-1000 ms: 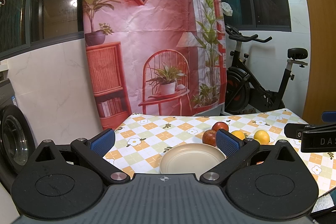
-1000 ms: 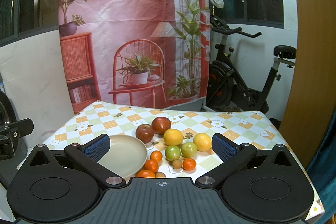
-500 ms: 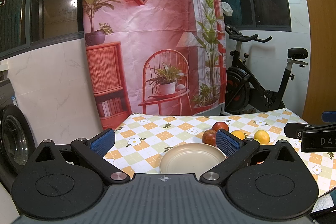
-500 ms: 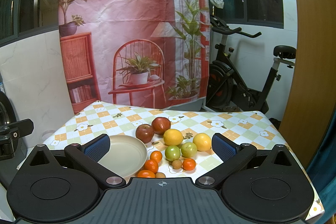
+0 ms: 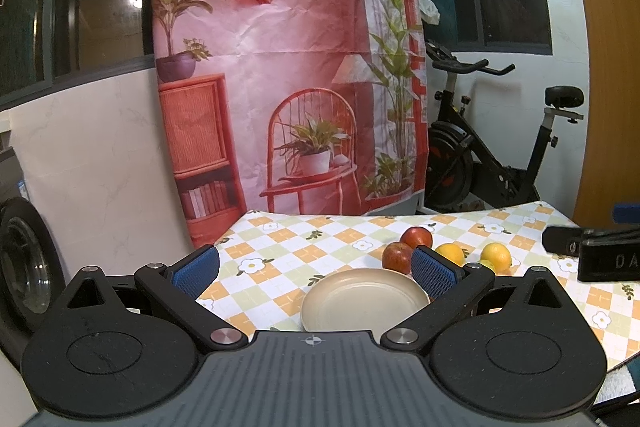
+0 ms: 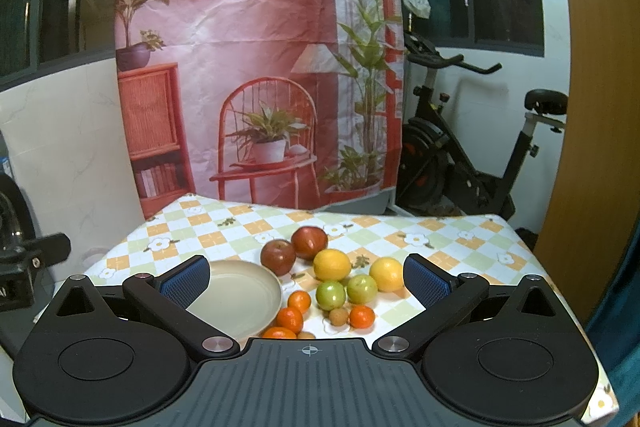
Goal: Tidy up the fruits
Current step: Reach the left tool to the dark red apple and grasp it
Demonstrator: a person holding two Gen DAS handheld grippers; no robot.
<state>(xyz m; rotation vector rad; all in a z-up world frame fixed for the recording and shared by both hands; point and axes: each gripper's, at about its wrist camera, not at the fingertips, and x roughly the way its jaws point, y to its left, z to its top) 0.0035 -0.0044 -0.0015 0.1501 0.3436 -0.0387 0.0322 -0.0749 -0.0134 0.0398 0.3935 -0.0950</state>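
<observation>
Loose round fruits, red, yellow, green, orange, beside our empty beige round plate on the checked table; both grippers spread wide, holding nothing, poised to sort.

**Both grippers wide open, idle pose**

Left gripper: jaws spread wide, blue pads facing inward, nothing btwn them. Held level, pointing fwd, hovering.
Right gripper: same config, jaws fully apart, blue pads bare, level and fwd-facing.
Right unit's black body visible at right edge of left cam; left unit's at left edge of right cam. Side by side, apart.
</observation>
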